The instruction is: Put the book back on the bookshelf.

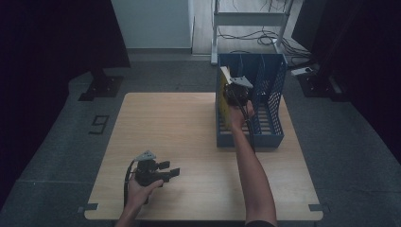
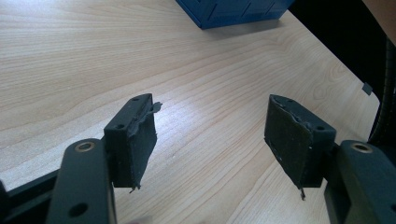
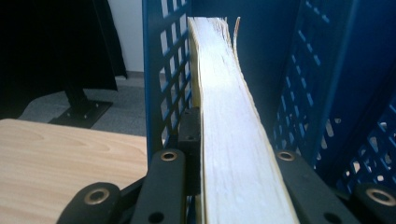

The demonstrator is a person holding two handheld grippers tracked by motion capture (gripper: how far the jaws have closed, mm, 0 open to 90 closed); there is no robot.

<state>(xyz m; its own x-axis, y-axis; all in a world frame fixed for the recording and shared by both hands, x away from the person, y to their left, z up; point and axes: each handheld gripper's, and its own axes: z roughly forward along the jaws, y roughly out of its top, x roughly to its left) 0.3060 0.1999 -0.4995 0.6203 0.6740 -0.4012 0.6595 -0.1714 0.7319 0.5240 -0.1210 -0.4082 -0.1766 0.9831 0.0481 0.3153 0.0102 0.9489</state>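
A yellow-covered book point(image 1: 224, 97) stands on edge in the leftmost slot of the blue file rack point(image 1: 269, 137) at the table's back right. My right gripper point(image 1: 235, 92) is shut on the book; in the right gripper view its white page edge point(image 3: 229, 121) runs up between the two black jaws, beside the rack's perforated wall point(image 3: 163, 70). My left gripper point(image 1: 170, 169) hovers low over the table's front left, held in a hand, open with nothing between its pads point(image 2: 135, 140). The rack's corner point(image 2: 233, 11) shows far ahead of it.
The wooden table point(image 1: 179, 123) has bare surface across its left and middle. The rack's other slots point(image 1: 269, 85) are divided by blue walls. Behind the table stand a white frame with cables point(image 1: 250, 28) and dark stands on the grey floor.
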